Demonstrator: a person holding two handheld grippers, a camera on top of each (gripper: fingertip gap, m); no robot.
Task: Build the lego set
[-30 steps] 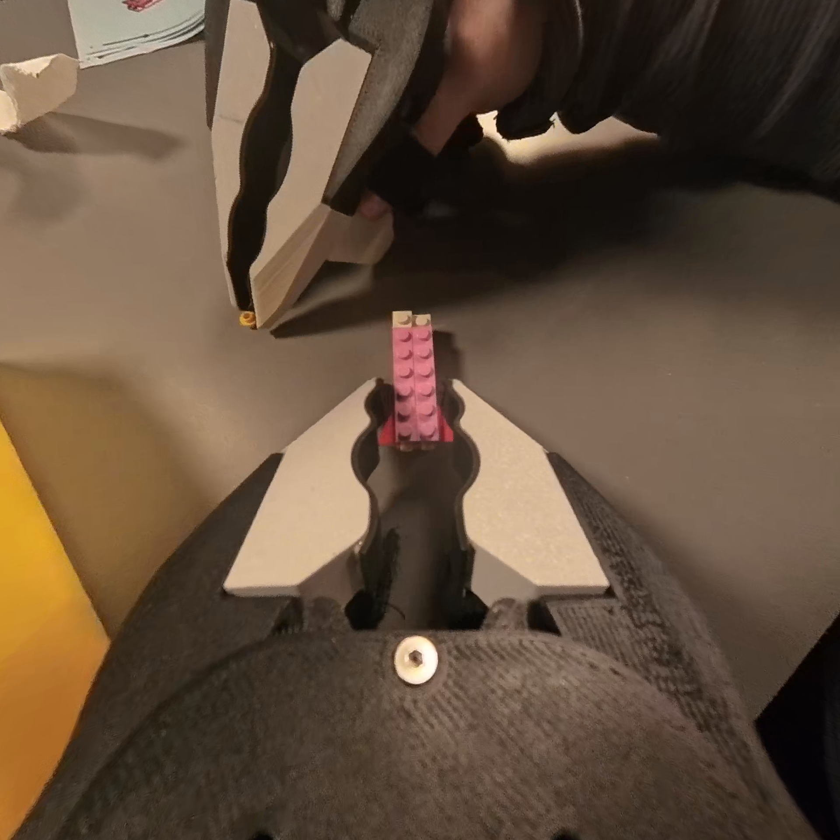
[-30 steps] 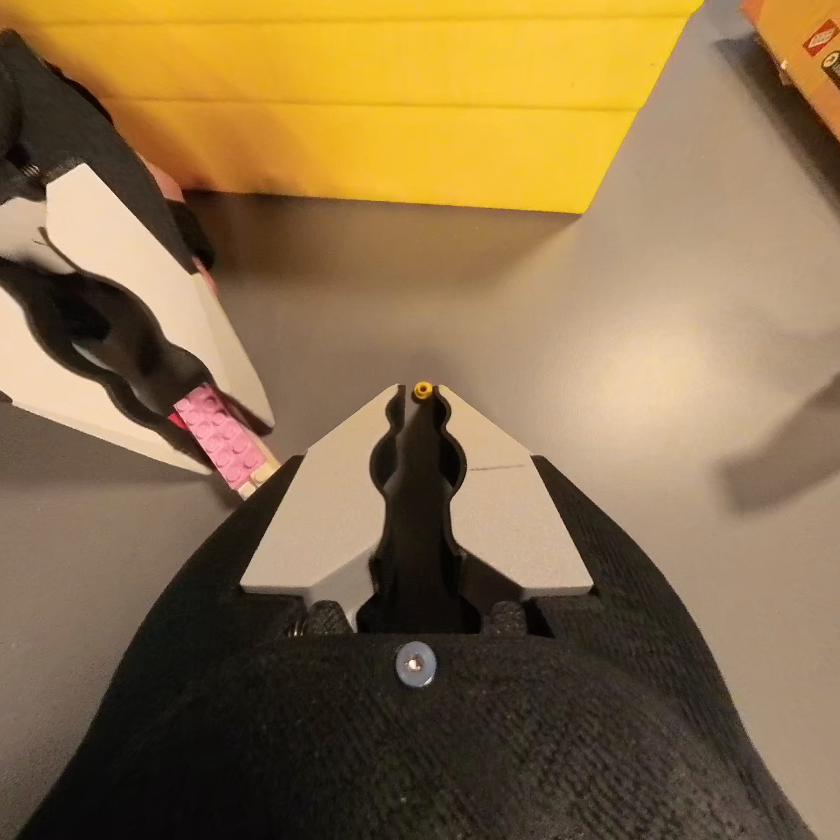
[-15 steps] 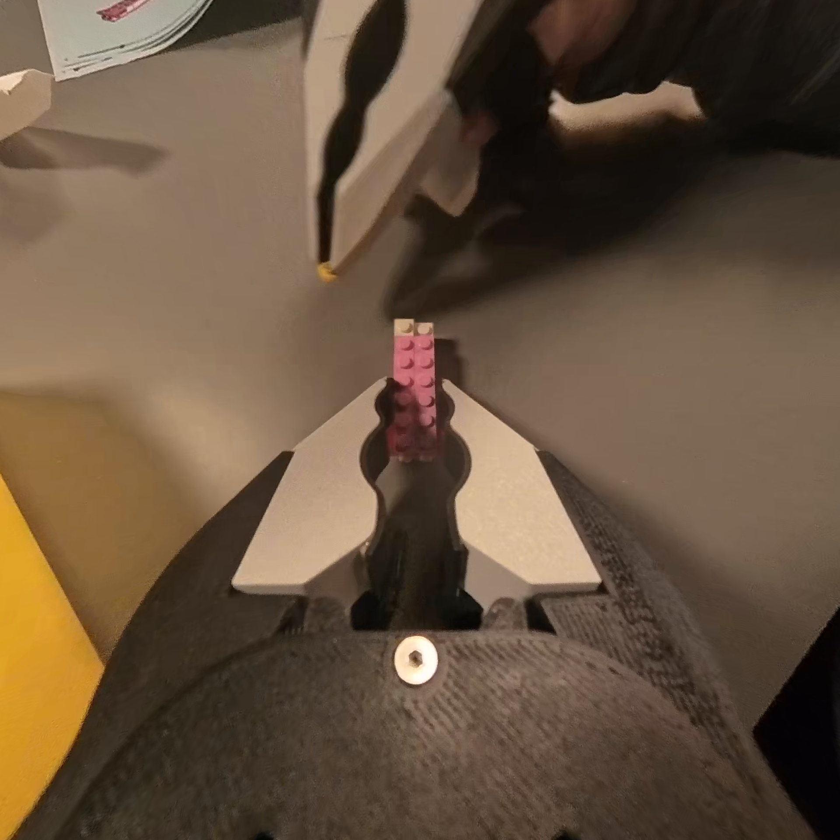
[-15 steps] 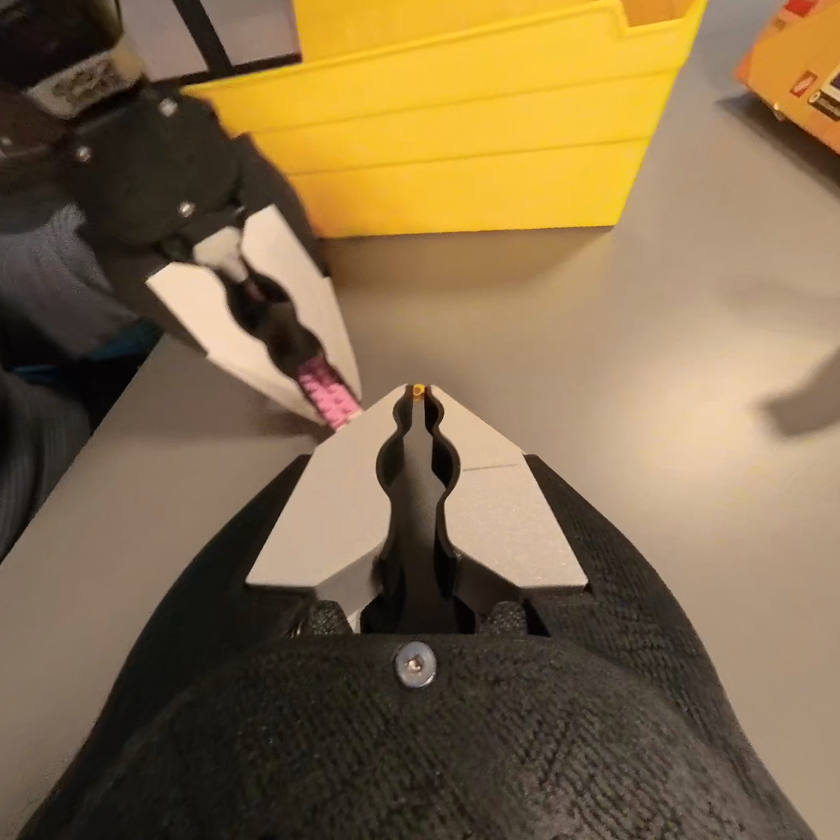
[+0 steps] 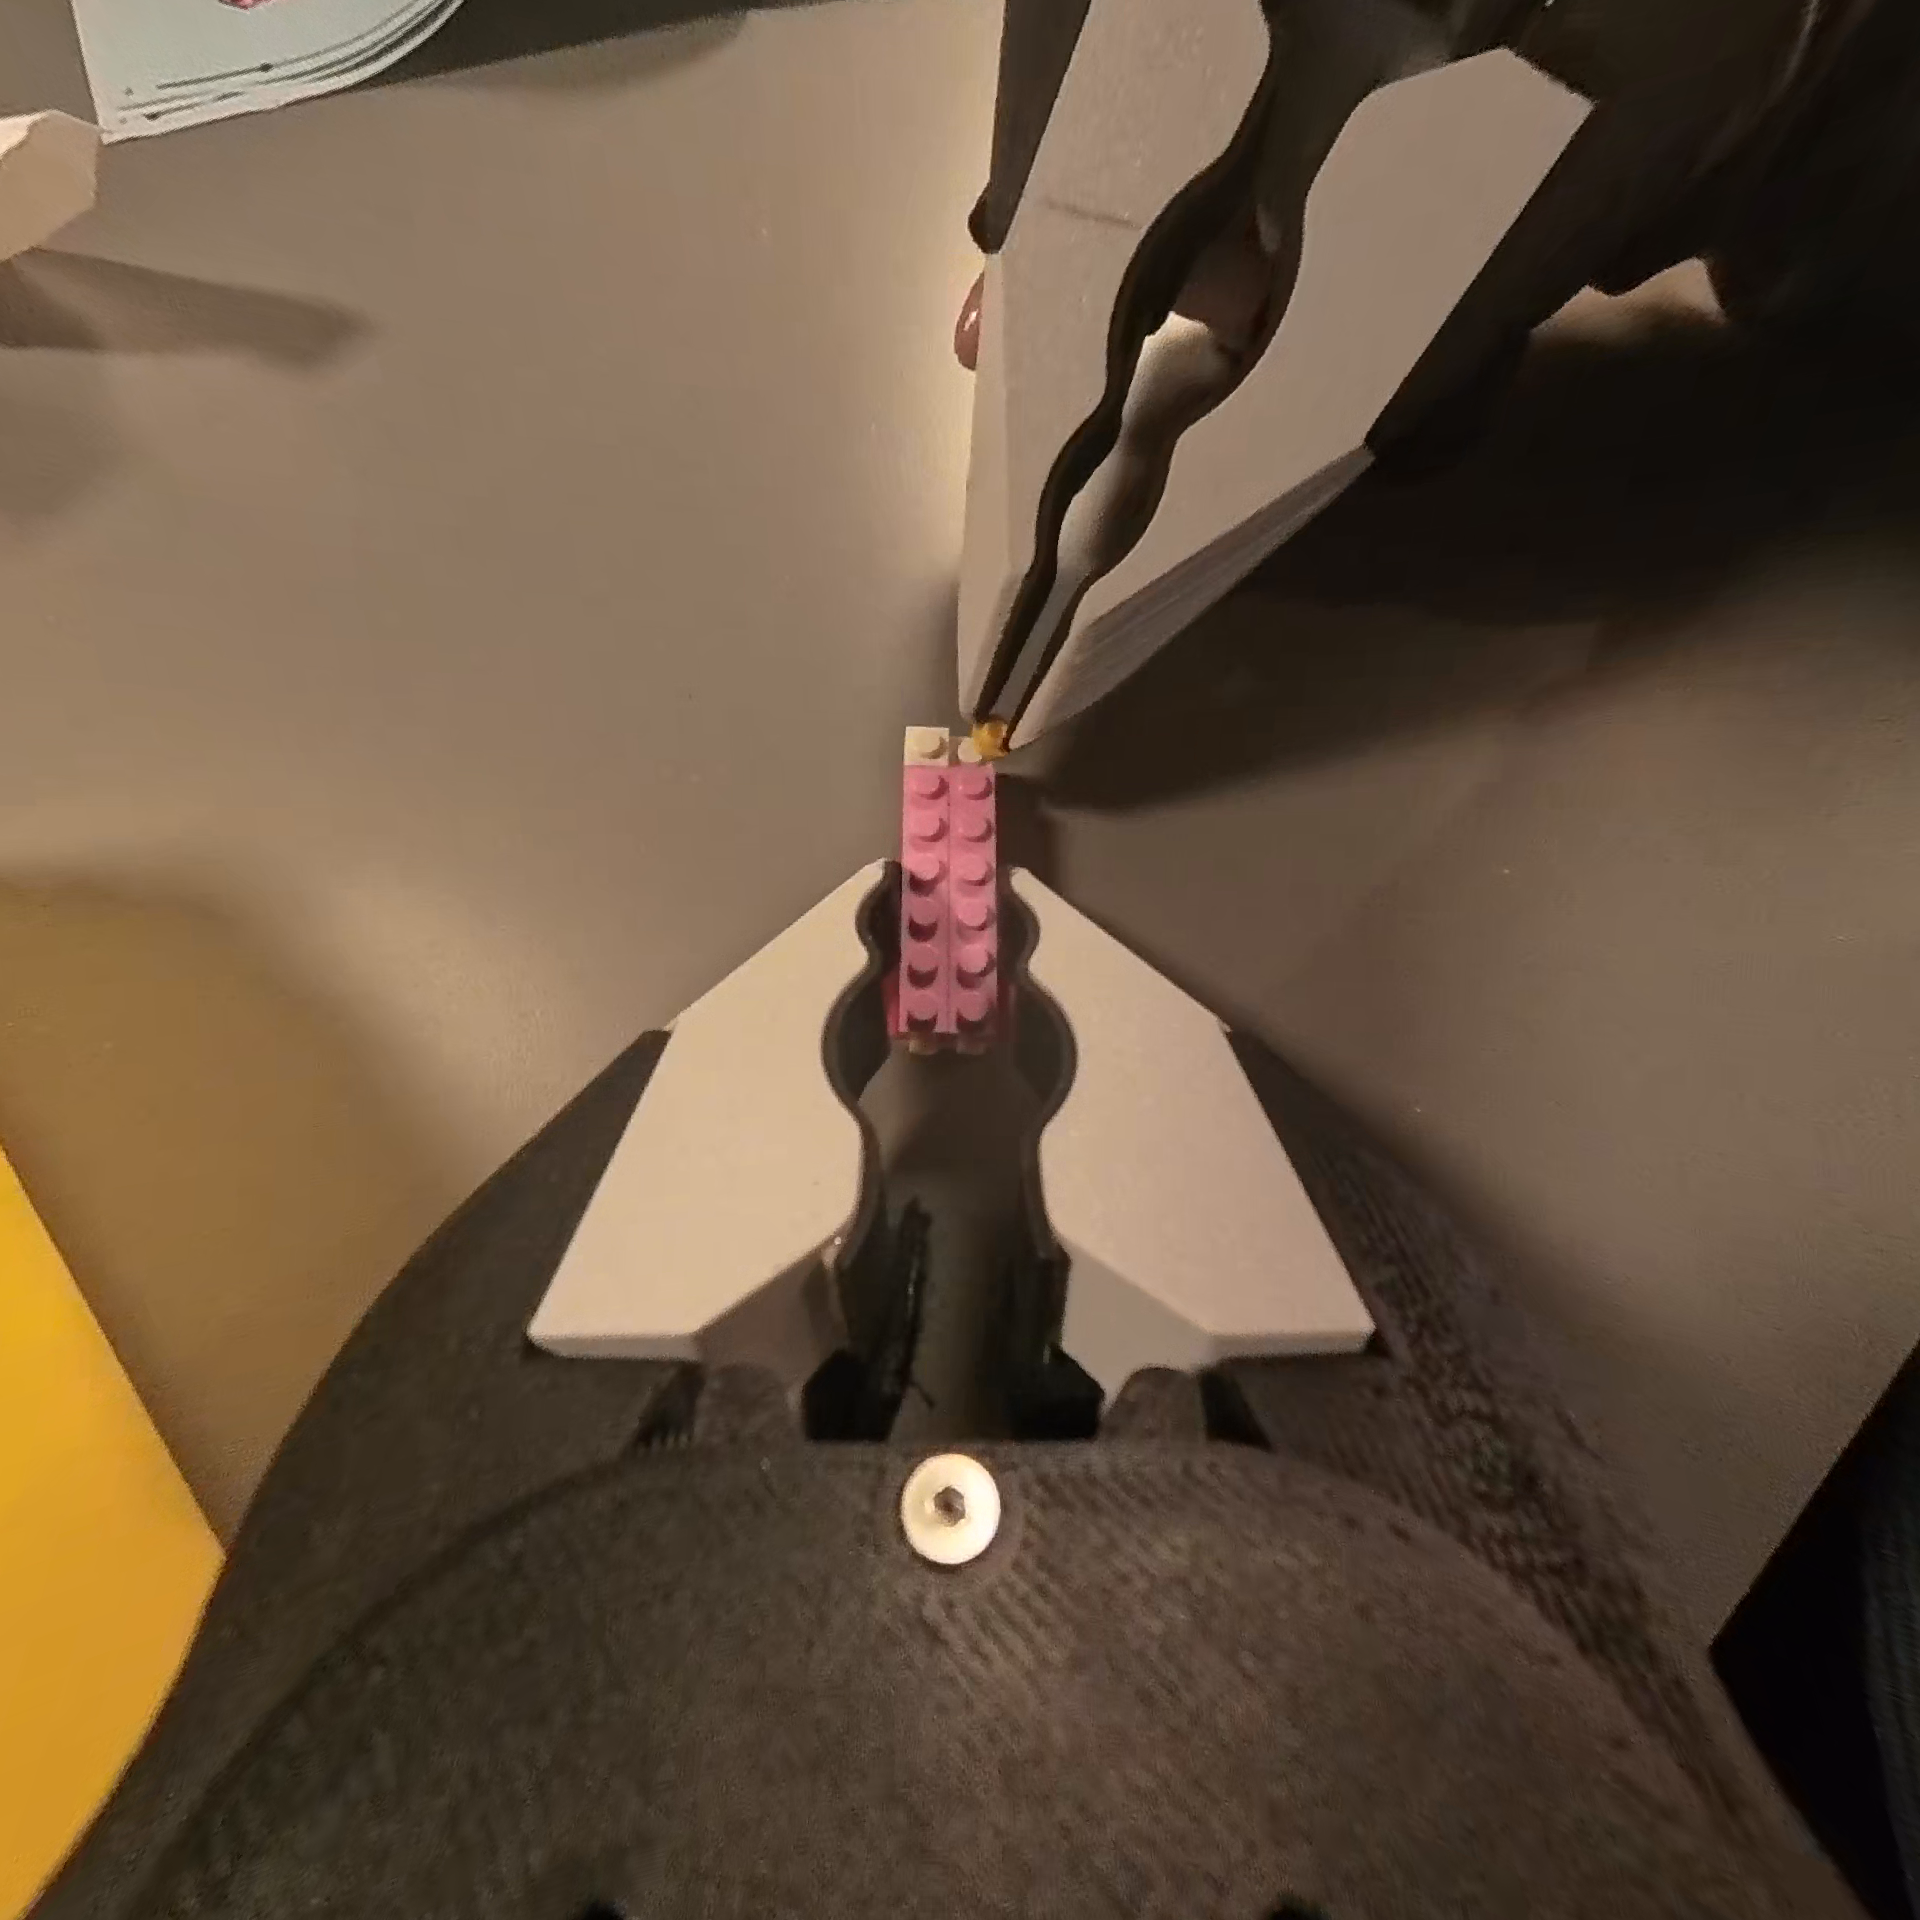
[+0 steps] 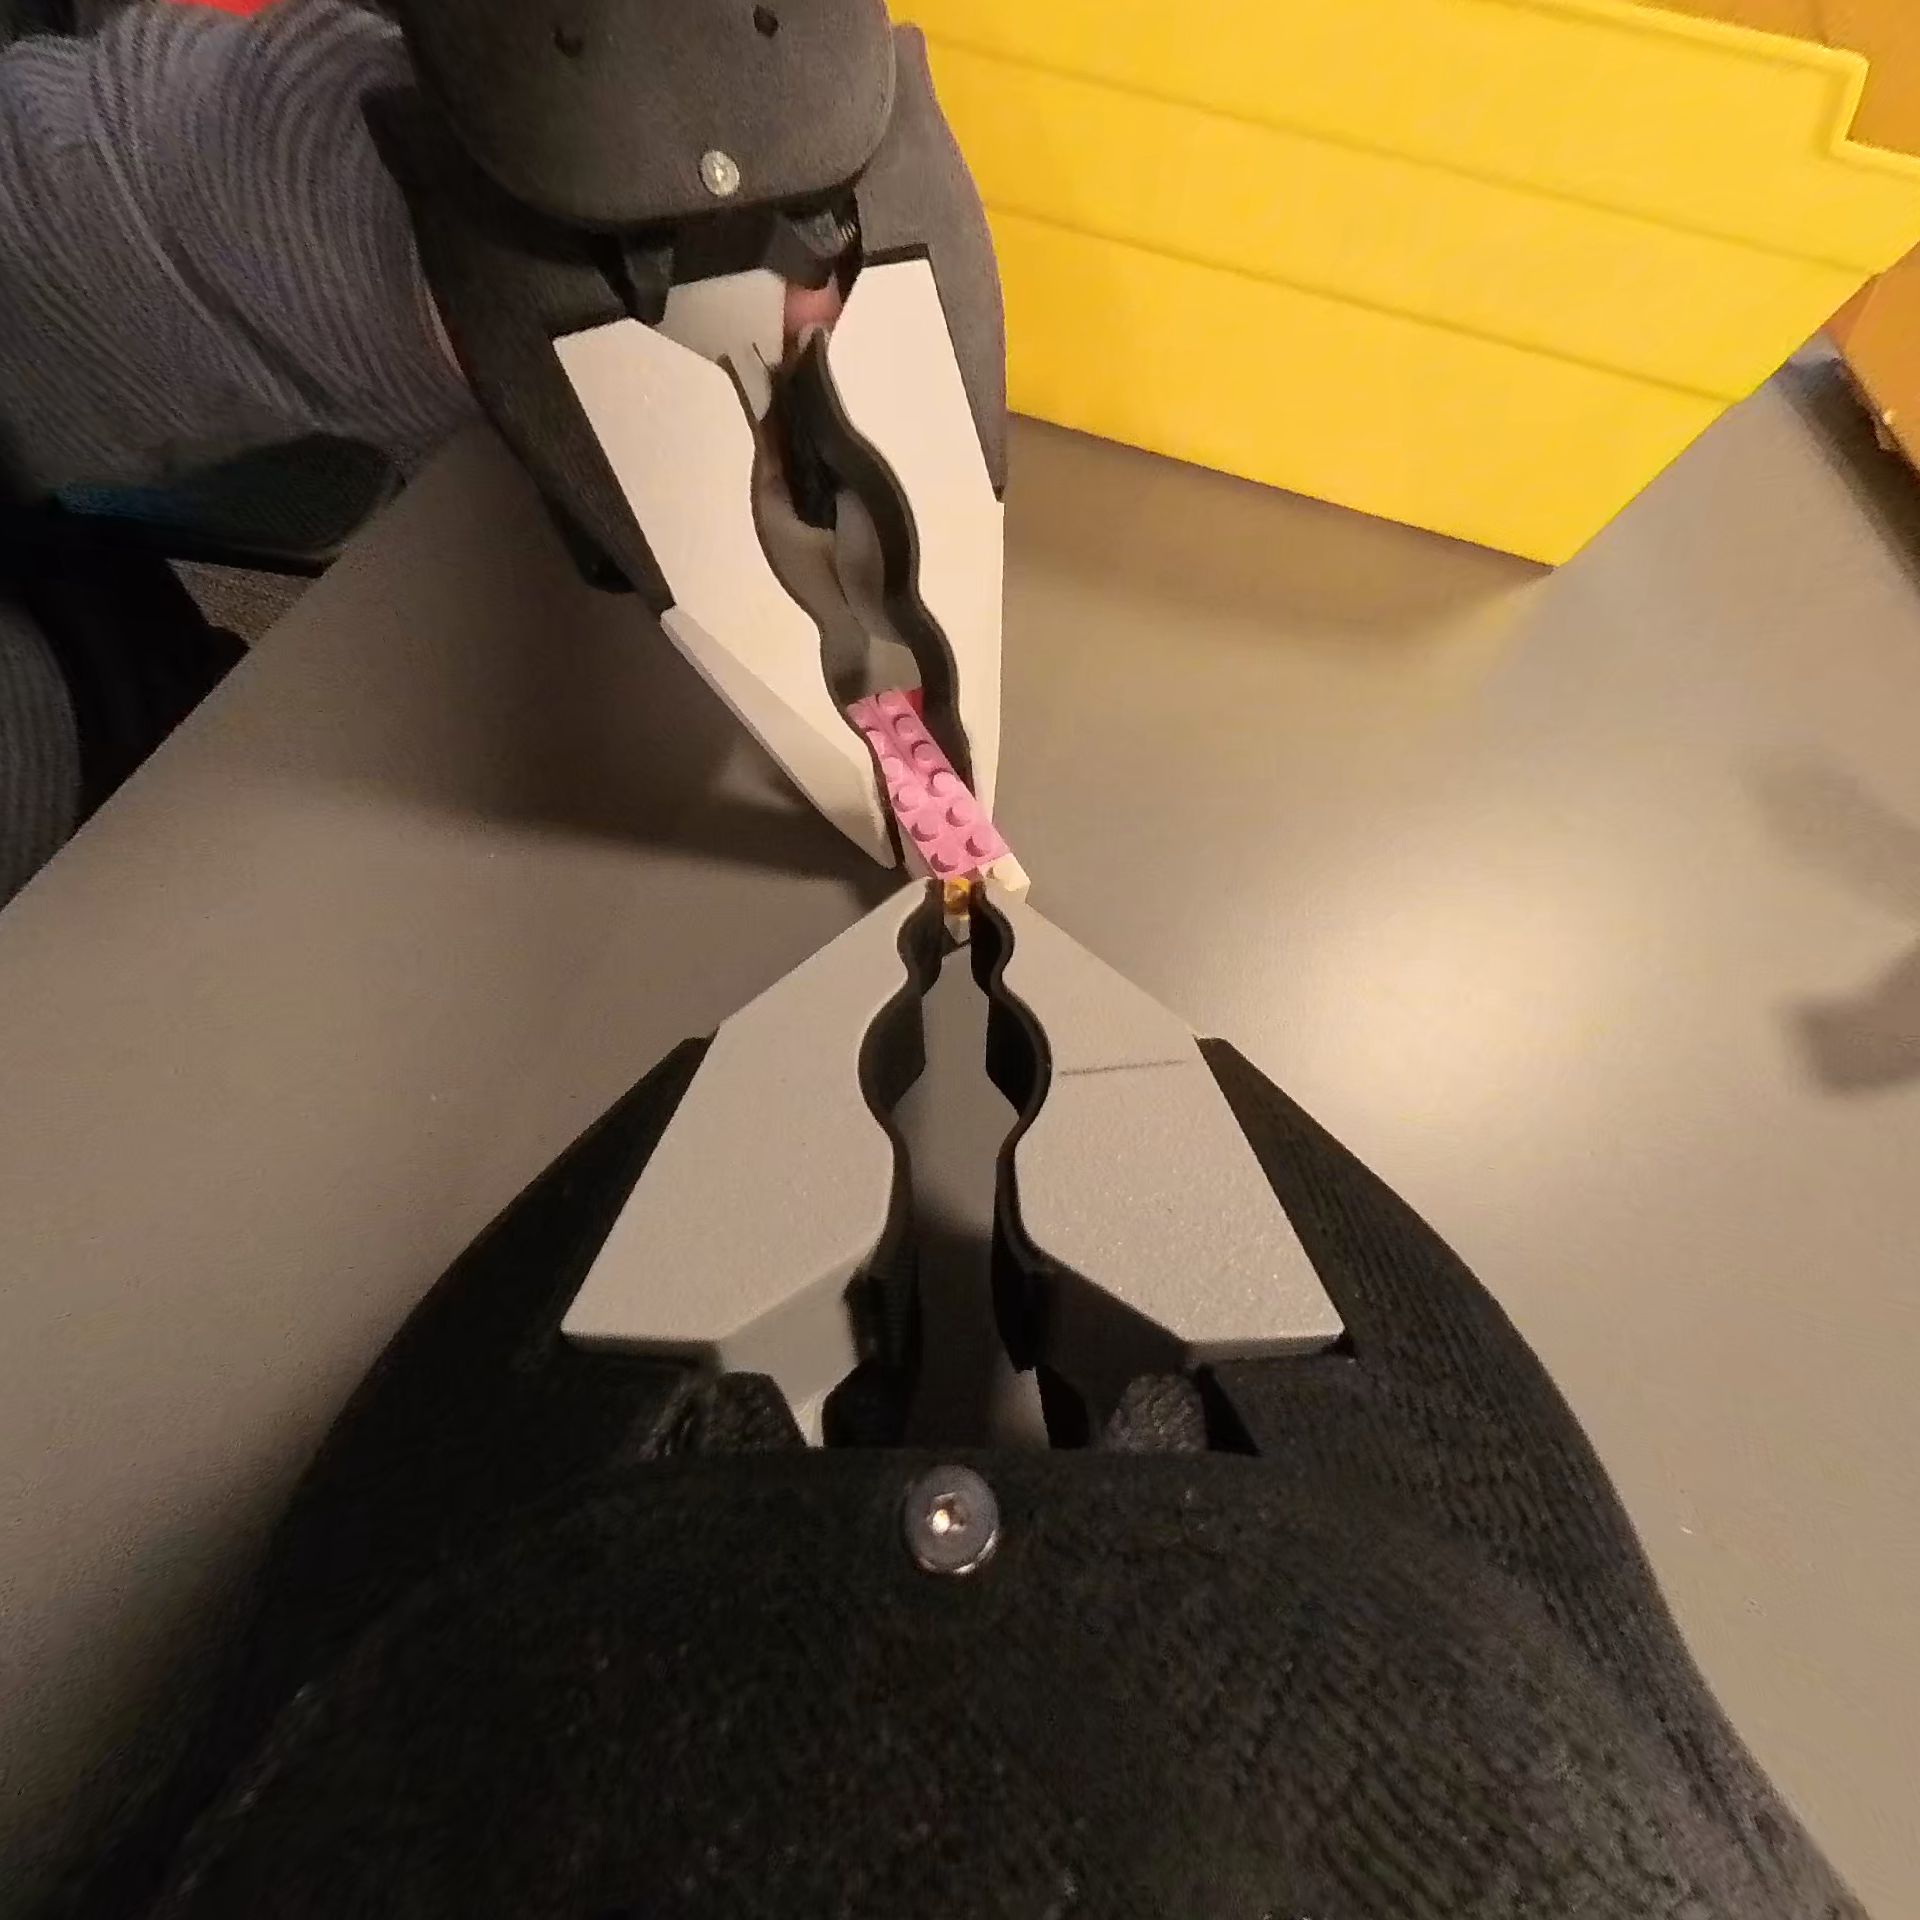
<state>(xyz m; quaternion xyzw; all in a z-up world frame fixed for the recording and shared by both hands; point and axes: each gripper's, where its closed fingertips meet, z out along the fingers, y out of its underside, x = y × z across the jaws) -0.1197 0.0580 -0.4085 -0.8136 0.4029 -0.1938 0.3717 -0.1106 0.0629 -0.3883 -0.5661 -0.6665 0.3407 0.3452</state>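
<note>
**Two claws meeting tip to tip over a grey table**

Left wrist view. The left claw point(image 5: 951, 883) is narrowed onto a pink brick stack point(image 5: 951, 894); both fingers press its sides. The stack projects forward past the fingertips and ends in a white brick point(image 5: 928, 745). A red piece shows at the stack's lower left edge. The right claw point(image 5: 992, 727) comes in from ahead and to the right, tips nearly closed on a small yellow stud point(image 5: 987, 738), which sits at the white brick's right corner. Only this view shows a pale blue booklet point(image 5: 249, 83) far ahead to the left.

Right wrist view. The right claw point(image 6: 958, 902) is nearly closed, pinching the yellow stud point(image 6: 957, 889) at the very tips. The left claw point(image 6: 935, 821) faces it from directly ahead, holding the pink stack point(image 6: 930, 795) tilted down toward the stud. Stud and white brick point(image 6: 1010, 878) appear to touch. Only this view shows a yellow bin point(image 6: 1403, 291) ahead right and a ribbed grey sleeve point(image 6: 156, 208) ahead left on the table point(image 6: 1455, 831).
</note>
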